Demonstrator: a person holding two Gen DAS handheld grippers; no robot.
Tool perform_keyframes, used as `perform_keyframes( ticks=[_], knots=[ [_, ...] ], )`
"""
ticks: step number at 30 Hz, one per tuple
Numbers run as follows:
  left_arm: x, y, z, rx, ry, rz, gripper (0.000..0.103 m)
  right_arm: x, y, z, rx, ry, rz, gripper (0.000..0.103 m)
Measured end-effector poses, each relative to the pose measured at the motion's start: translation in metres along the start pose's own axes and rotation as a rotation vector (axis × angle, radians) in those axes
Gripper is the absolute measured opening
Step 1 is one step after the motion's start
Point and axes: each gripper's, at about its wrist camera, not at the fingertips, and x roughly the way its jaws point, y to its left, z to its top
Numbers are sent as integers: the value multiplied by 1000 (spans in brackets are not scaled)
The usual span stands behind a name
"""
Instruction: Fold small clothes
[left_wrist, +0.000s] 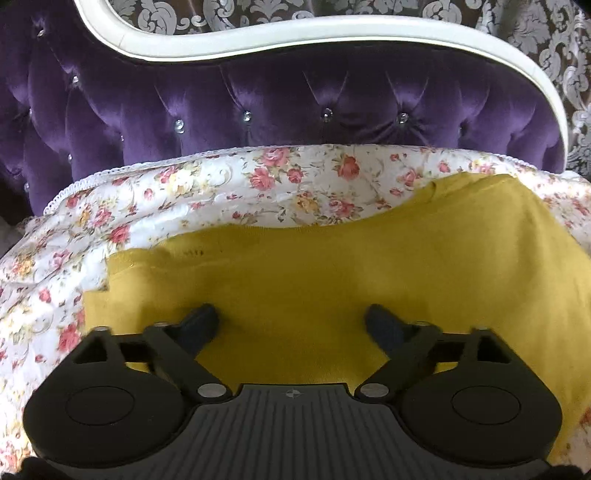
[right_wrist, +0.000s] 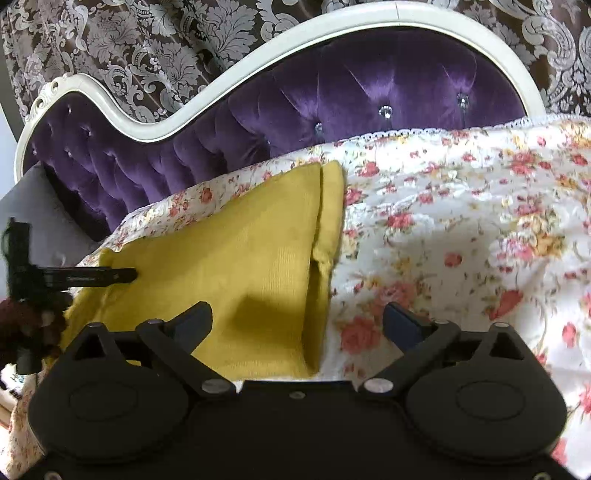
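Lying flat on the white rose-print quilted bedspread (left_wrist: 192, 206): mustard-yellow fine-knit garment (left_wrist: 332, 266), already doubled over, folded edge with a second layer showing along the side nearest the right gripper (right_wrist: 297, 320). Sitting in front of the purple tufted velvet headboard (left_wrist: 258, 96) with the curved white frame (left_wrist: 332, 44). Hovering over the knit: left gripper (left_wrist: 291, 321), jaws spread wide, nothing between the pads, no contact visible. Straddling the folded edge from above: right gripper, jaws also spread wide, one finger over yellow fabric, the other over bedspread, not pinching anything. Reaching in from the far side in the right wrist view: the left gripper's black finger (right_wrist: 110, 275), over the garment's opposite edge; touching or not, cannot tell. Judging handling: light, soft, limp, slightly stretchy, no stiffness to hold a shape, so sagging and unfolding likely if lifted from one point. Not fragile, not slippery; knit likely gripping pads well, but layers likely sliding over each other and dragging on the quilted surface. Suggesting hold points: two corners of one short edge, one per gripper, pinching through both layers at once, close to the edge rather than mid-panel. Risking otherwise: catching only the top layer, or catching bedspread along with the knit.
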Motion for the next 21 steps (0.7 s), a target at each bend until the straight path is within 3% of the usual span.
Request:
perform_keyframes(
  ticks=[2,16,21],
  knots=[
    [5,2,6,-30,17,-11,102,0,-1,-1,3,-5,9,101],
    [10,-2,6,-55,-20,17,103,48,-9,22,108,-6,236,103],
    [8,-7,-5,-55,-84,44,103,64,-16,31,170,-15,289,103]
  ],
)
